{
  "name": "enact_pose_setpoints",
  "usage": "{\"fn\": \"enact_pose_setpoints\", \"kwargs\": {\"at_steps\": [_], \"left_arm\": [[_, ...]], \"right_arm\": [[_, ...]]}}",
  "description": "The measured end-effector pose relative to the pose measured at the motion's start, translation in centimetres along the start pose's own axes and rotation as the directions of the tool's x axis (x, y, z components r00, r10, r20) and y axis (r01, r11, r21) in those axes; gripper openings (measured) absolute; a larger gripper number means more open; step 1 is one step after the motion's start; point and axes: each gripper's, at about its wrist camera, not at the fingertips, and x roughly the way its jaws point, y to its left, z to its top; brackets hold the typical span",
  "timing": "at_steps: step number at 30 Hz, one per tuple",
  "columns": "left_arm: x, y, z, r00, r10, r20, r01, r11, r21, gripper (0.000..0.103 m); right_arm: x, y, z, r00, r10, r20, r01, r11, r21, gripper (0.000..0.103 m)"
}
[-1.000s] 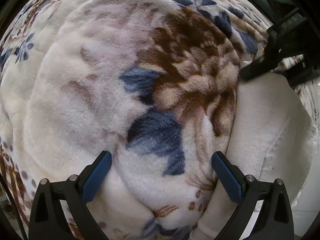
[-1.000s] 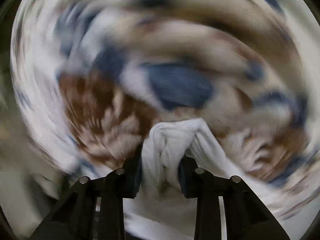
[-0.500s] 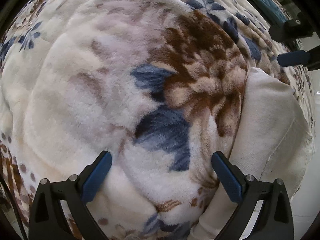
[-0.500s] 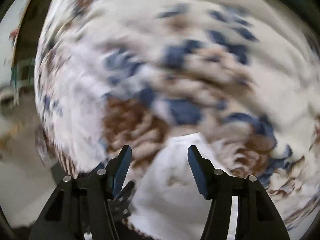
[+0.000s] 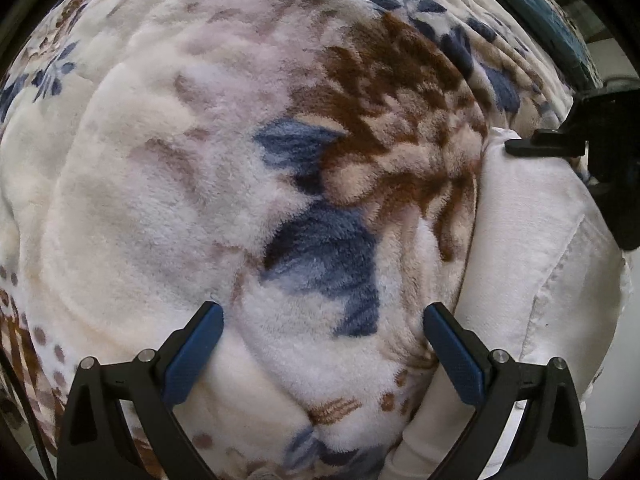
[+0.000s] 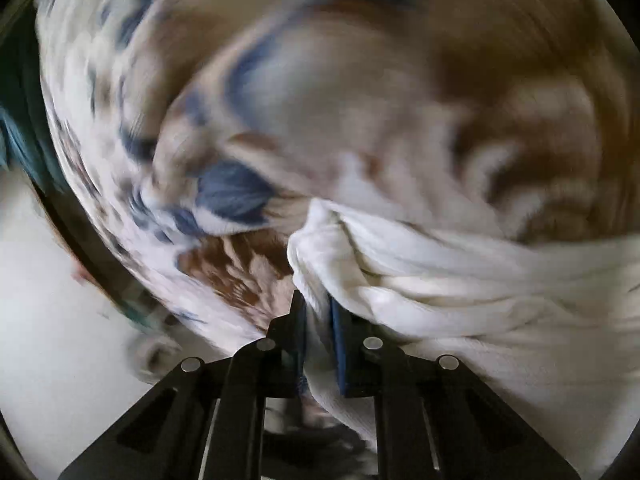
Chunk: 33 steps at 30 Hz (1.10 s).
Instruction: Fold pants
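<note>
Nearest in the left wrist view, the left gripper (image 5: 323, 348) is hanging over the floral fleece blanket (image 5: 192, 184) with its blue-padded jaws spread wide and nothing between them; it is pointing down at bare blanket, just left of the garment. The white pants (image 5: 532, 264) are lying at the right side of that view as a compact, several-layered bundle with a seam running down it, their left edge touching the blanket's brown flower, so at least one fold is looking already made. Farther off at the right edge, the right gripper (image 5: 516, 147) is reaching in over the far corner of the pants. In the right wrist view, which is badly smeared by motion, the right gripper (image 6: 318, 344) is closing its jaws on a bunched corner of the white pants (image 6: 420, 280), with cloth plainly caught between the blue pads and gathered into ridges that are trailing away to the right. A teal cloth (image 5: 540, 12) is lying at the far right beyond the blanket. As a judgement, the task is sitting somewhere in its middle: the pants are partly folded and one corner is being seized, while carrying that corner across, flattening the layers and squaring the edges are remaining. Whether the left gripper is about to pin the bundle is not something these views are showing.
</note>
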Motion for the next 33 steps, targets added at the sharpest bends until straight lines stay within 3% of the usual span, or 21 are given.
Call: {"fn": "enact_pose_setpoints", "kwargs": {"at_steps": [2, 3, 4, 5, 6, 8, 11, 14, 15, 17, 20, 22, 25, 27, 28, 30, 32, 33], "left_arm": [[-0.2, 0.4, 0.3, 1.0, -0.03, 0.003, 0.03, 0.999, -0.014, 0.102], [-0.4, 0.6, 0.7, 0.999, -0.047, 0.0, 0.047, 0.999, -0.014, 0.102], [-0.8, 1.0, 1.0, 0.997, -0.071, 0.002, 0.071, 0.997, -0.018, 0.102], [-1.1, 1.5, 1.3, 0.995, -0.094, 0.01, 0.095, 0.995, -0.029, 0.102], [-1.6, 2.1, 1.5, 0.99, -0.138, 0.024, 0.139, 0.989, -0.053, 0.102], [-2.2, 3.0, 1.9, 0.973, -0.229, 0.039, 0.231, 0.968, -0.093, 0.102], [-3.3, 3.2, 2.8, 0.951, -0.306, 0.047, 0.31, 0.946, -0.099, 0.102], [-4.7, 1.2, 3.5, 0.955, -0.291, 0.052, 0.292, 0.956, -0.012, 0.102], [-4.8, 0.3, 3.5, 0.955, -0.292, 0.049, 0.291, 0.957, 0.015, 0.102], [-4.2, -1.0, 3.6, 0.953, -0.301, 0.019, 0.3, 0.953, 0.053, 0.102], [-2.8, -3.0, 3.4, 0.956, -0.292, -0.032, 0.294, 0.95, 0.107, 0.102], [-1.5, -4.5, 3.6, 0.957, -0.283, -0.058, 0.288, 0.949, 0.131, 0.102], [-0.2, -5.4, 3.3, 0.956, -0.276, -0.101, 0.29, 0.943, 0.166, 0.102], [0.2, -6.0, 3.1, 0.95, -0.29, -0.114, 0.306, 0.935, 0.179, 0.102], [0.3, -6.4, 3.1, 0.949, -0.291, -0.118, 0.309, 0.931, 0.192, 0.102], [0.8, -7.2, 3.0, 0.951, -0.282, -0.127, 0.304, 0.925, 0.228, 0.102], [1.4, -7.6, 3.1, 0.947, -0.287, -0.145, 0.314, 0.919, 0.236, 0.103], [1.6, -7.6, 3.2, 0.945, -0.29, -0.152, 0.32, 0.917, 0.24, 0.103]], "right_arm": [[-0.6, -0.3, 0.4, 1.0, 0.019, -0.013, -0.019, 1.0, -0.022, 0.013], [-1.0, 1.2, 0.2, 0.998, -0.064, -0.011, 0.062, 0.986, -0.152, 0.013], [0.3, 3.1, -1.0, 0.99, -0.143, 0.014, 0.141, 0.951, -0.275, 0.016], [-0.1, 5.2, -2.1, 0.974, -0.22, 0.06, 0.225, 0.887, -0.403, 0.022], [-0.8, 7.0, -3.6, 0.955, -0.275, 0.112, 0.293, 0.812, -0.506, 0.046], [-1.9, 8.6, -5.8, 0.947, -0.277, 0.163, 0.319, 0.741, -0.591, 0.089], [-6.6, 8.6, -8.7, 0.919, -0.271, 0.286, 0.393, 0.659, -0.641, 0.091], [-12.0, 6.2, -11.2, 0.855, -0.243, 0.458, 0.505, 0.592, -0.628, 0.091], [-10.6, 5.1, -12.5, 0.841, -0.233, 0.489, 0.522, 0.589, -0.617, 0.092], [-11.8, 1.0, -12.5, 0.828, -0.234, 0.51, 0.534, 0.607, -0.588, 0.092], [-10.8, -5.4, -11.3, 0.87, -0.199, 0.451, 0.448, 0.703, -0.553, 0.092], [-10.0, -9.1, -10.9, 0.894, -0.122, 0.431, 0.371, 0.739, -0.563, 0.092], [-9.8, -12.4, -10.6, 0.881, -0.062, 0.47, 0.353, 0.746, -0.564, 0.092], [-10.4, -14.2, -10.3, 0.848, -0.095, 0.521, 0.402, 0.756, -0.516, 0.092], [-10.4, -15.0, -10.2, 0.851, -0.094, 0.516, 0.393, 0.766, -0.508, 0.092], [-10.3, -17.4, -9.7, 0.889, -0.04, 0.457, 0.298, 0.808, -0.508, 0.092], [-9.4, -19.7, -8.4, 0.944, 0.055, 0.324, 0.128, 0.846, -0.518, 0.092], [-8.8, -20.2, -7.8, 0.951, 0.066, 0.303, 0.104, 0.852, -0.513, 0.092]]}}
